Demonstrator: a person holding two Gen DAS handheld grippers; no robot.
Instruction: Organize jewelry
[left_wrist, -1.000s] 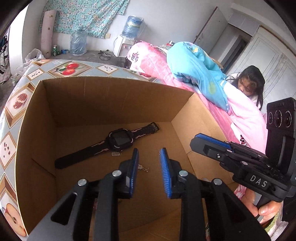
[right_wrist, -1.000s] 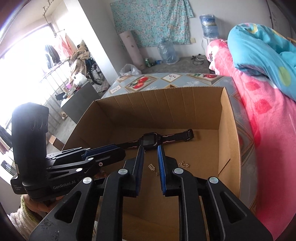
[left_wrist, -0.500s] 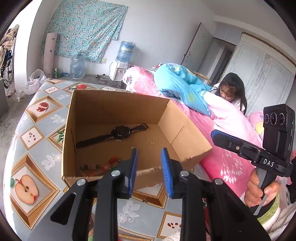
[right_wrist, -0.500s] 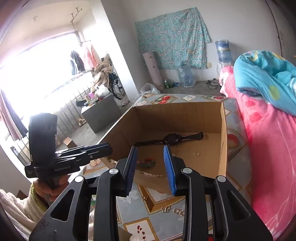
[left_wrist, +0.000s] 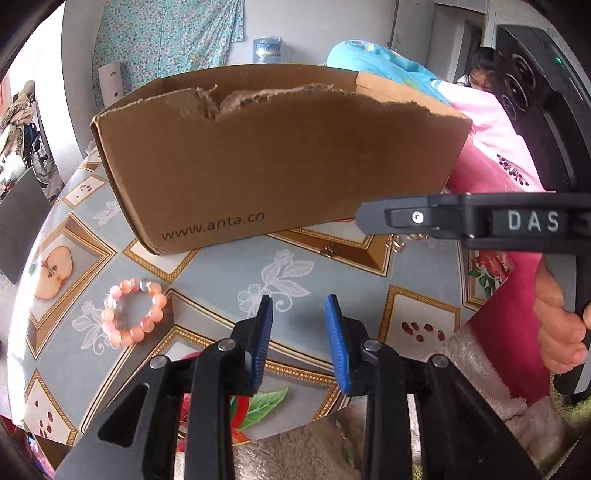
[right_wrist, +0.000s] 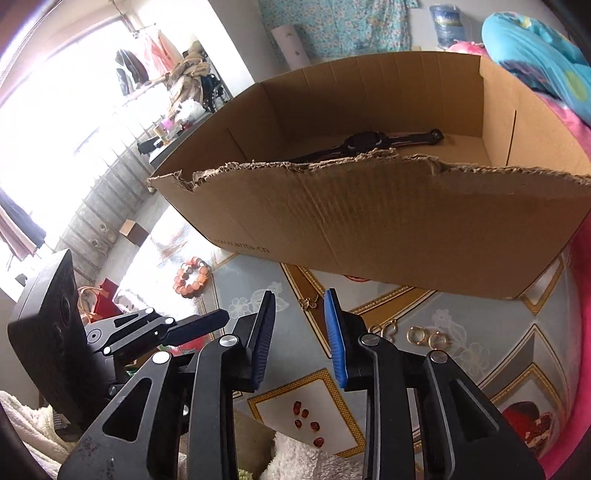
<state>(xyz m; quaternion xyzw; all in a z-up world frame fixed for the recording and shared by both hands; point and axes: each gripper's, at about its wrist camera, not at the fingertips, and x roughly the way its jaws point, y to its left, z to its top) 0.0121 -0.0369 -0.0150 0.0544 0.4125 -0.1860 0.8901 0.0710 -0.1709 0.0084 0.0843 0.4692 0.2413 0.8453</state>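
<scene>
A brown cardboard box (left_wrist: 280, 158) stands on the patterned tablecloth; in the right wrist view the box (right_wrist: 388, 229) holds a black watch (right_wrist: 364, 142). A pink bead bracelet (left_wrist: 133, 312) lies on the cloth left of my left gripper (left_wrist: 298, 306), and shows in the right wrist view (right_wrist: 191, 275). Small gold pieces lie in front of the box: a butterfly charm (right_wrist: 309, 302) and gold earrings (right_wrist: 424, 336). My left gripper is open and empty, low over the cloth. My right gripper (right_wrist: 300, 301) is open and empty, near the butterfly charm.
The tablecloth (left_wrist: 229, 266) has fruit-picture tiles. A pink blanket (left_wrist: 491, 155) lies to the right of the table, and a person (left_wrist: 480, 70) sits behind it. A water dispenser bottle (left_wrist: 267, 48) stands at the far wall. A fluffy white cloth (right_wrist: 303, 458) lies at the near edge.
Both grippers have pulled back out of the box and dropped low in front of it. The box's inside has passed out of the left view. Both are open wider.
</scene>
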